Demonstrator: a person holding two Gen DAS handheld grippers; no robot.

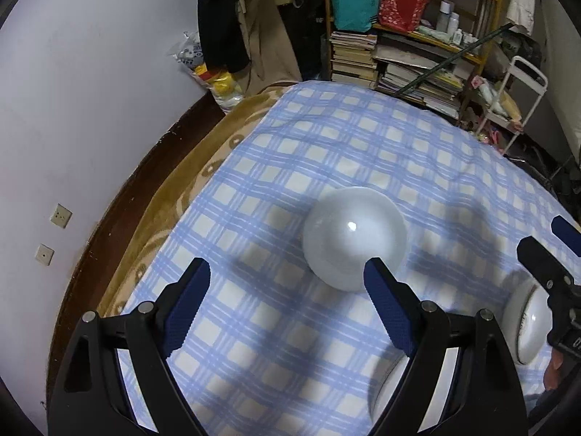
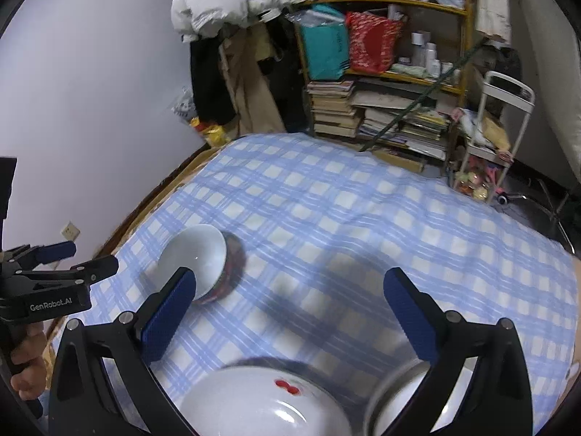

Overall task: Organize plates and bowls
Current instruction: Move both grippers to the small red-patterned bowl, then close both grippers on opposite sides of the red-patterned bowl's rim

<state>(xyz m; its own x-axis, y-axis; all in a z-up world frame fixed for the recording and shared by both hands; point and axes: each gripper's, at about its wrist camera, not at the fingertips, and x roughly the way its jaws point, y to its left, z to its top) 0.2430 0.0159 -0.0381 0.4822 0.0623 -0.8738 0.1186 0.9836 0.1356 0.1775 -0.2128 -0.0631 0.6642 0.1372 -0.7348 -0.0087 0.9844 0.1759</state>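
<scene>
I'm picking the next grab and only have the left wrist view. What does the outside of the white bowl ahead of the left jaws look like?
Observer: In the right wrist view the bowl has a dark patterned outside and sits tilted on the checked sheet.
Operator: What's by the right gripper?
Observer: A white dish with a red mark lies just below the right gripper, whose jaws are open and empty.

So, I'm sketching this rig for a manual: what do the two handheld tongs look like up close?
The left tongs and the right tongs match: matte black angular plastic frames with triangular cut-outs, silver round pivot pins, and two fingers faced with dark blue, finely textured pads. Seen from the right wrist camera, the left unit's black body carries white "GenRobot.AI" lettering. No cables or sleeves are visible.
</scene>
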